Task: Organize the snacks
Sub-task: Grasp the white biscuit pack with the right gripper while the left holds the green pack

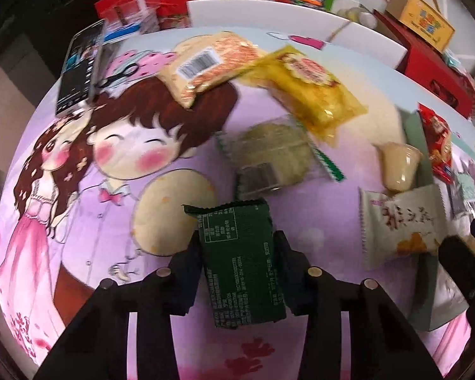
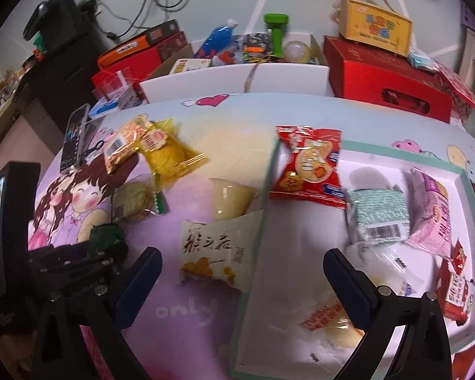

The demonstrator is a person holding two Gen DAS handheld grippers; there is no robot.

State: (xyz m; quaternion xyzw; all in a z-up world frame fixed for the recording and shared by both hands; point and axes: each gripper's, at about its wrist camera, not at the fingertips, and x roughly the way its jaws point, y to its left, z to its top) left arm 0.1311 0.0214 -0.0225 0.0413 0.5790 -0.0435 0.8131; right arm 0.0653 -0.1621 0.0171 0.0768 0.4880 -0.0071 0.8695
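Snacks lie scattered over a cartoon-printed cloth (image 1: 79, 164) covering the desk, and some already sit in a shallow white tray (image 2: 300, 221) with a pale green rim at the right. Farthest left, the left claw (image 1: 239, 266) is closed on a dark green packet (image 1: 240, 262), its two fingers pressing the packet's long edges near the middle. The packet looks light and flat, a crinkly foil that could slide if the squeeze eases; whether it rests on the cloth or hangs above it I cannot tell.

Beyond it lie a round pale cake in a clear wrapper (image 1: 275, 155), an orange packet with a barcode (image 1: 205, 66) and a yellow packet (image 1: 310, 88) overlapping it. All are soft pillow bags, best pinched across the body or at a crimped end, since the contents would likely crush. Next comes a small jelly cup (image 2: 231, 199), smooth and rounded, probably slippery; gripping across its sides seems safest. A white packet with brush lettering (image 2: 212, 253) leans on the tray's rim.

The right claw (image 2: 242, 277) hovers wide and empty, over that rim. In the tray are a red packet (image 2: 310, 164), a pale teal one (image 2: 376, 212), a pink one (image 2: 430, 212) and a clear-wrapped bun (image 2: 338, 319) partly hidden by the right finger. Motion blur smears most printing, and the tray's far right corner is cut off.
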